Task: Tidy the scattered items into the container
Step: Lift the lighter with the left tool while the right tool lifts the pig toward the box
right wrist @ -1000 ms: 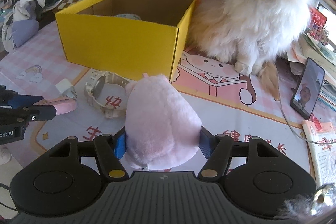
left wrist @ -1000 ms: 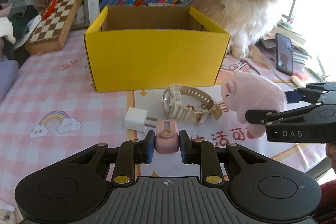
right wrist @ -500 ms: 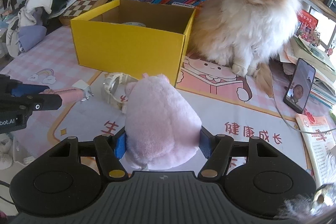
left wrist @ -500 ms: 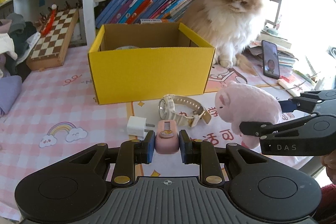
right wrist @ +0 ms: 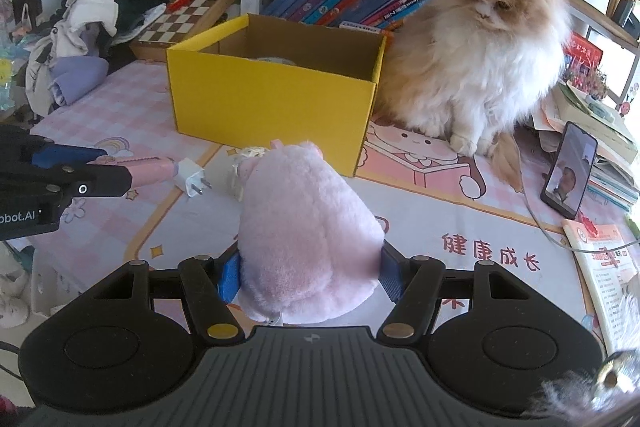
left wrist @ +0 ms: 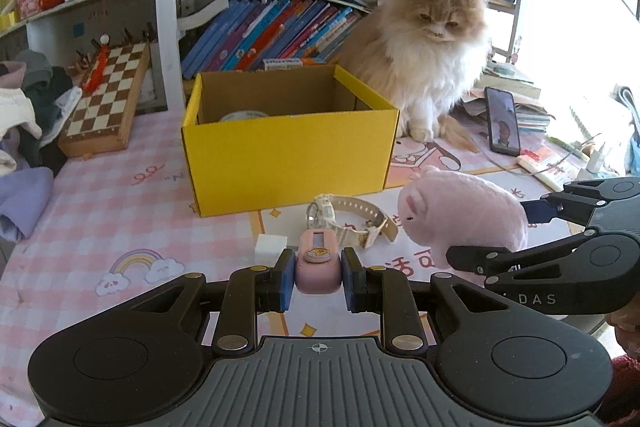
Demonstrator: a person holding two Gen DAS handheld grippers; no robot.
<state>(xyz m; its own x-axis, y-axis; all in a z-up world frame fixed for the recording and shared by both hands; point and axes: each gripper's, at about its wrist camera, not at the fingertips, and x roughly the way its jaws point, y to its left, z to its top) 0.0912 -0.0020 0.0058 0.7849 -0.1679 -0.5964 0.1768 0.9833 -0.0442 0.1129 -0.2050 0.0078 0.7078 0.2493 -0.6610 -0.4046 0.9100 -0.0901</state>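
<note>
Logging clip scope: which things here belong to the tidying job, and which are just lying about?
Job: yellow box, pink plush, small pink device, white watch, white plug.
Lying about: cat, phone, chessboard, books, clothes pile.

White letters "DAS" were read on the right gripper body. The left gripper body bore "obot.AI", cut off by the frame's left edge. The desk mat carried red characters "健康成长". Other print was illegible.

Home room: cat on table, bookshelf, chessboard, clothes pile.
</note>
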